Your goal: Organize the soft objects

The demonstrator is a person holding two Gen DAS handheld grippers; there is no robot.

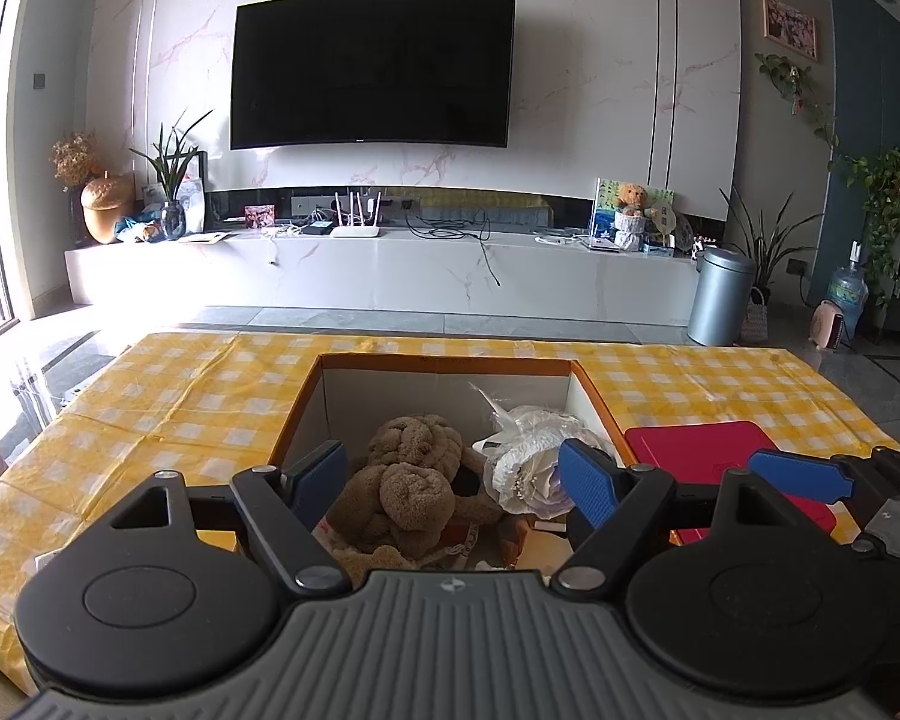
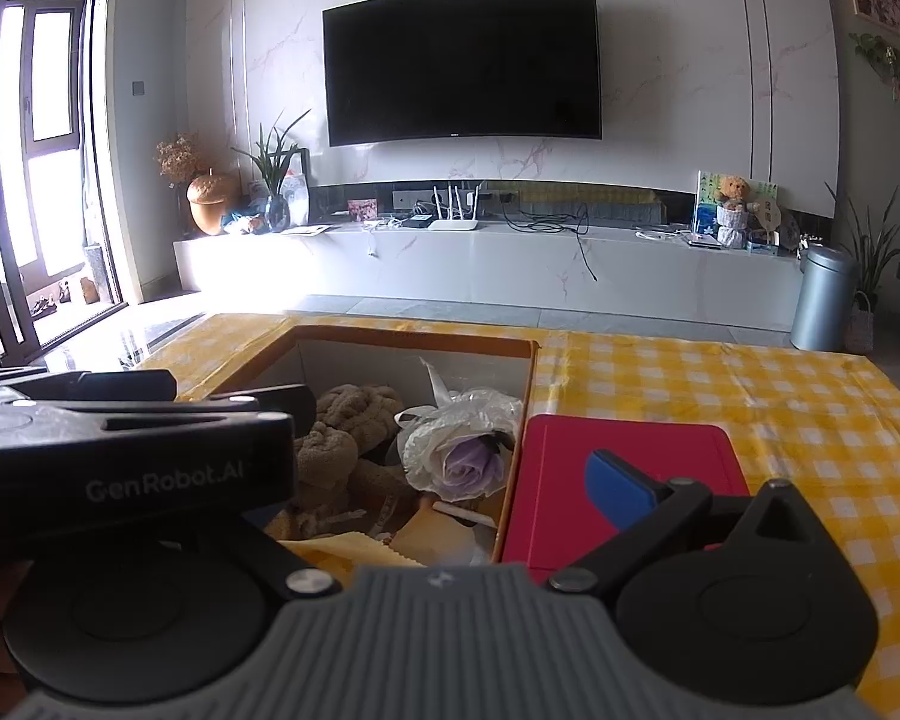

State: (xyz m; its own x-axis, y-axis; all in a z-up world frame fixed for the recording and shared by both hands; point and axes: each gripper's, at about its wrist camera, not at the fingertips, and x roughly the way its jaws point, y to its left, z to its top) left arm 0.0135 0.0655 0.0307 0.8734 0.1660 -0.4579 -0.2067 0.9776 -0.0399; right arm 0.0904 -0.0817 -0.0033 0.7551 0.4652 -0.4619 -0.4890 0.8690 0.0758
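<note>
Both tongs were spread wide and empty: left tongs point(image 1: 459, 474) poised over the box point(image 1: 591, 399) holding the brown towel point(image 1: 411, 480), right tongs point(image 2: 450, 468) beside.

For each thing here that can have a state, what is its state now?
Box: open, no lid on.
Brown plush: lying inside the box.
Wrapped flower: inside the box, beside the plush.
Red lid: flat on the table.
Left tongs: open, empty.
Right tongs: open, empty.
TV: off.
</note>
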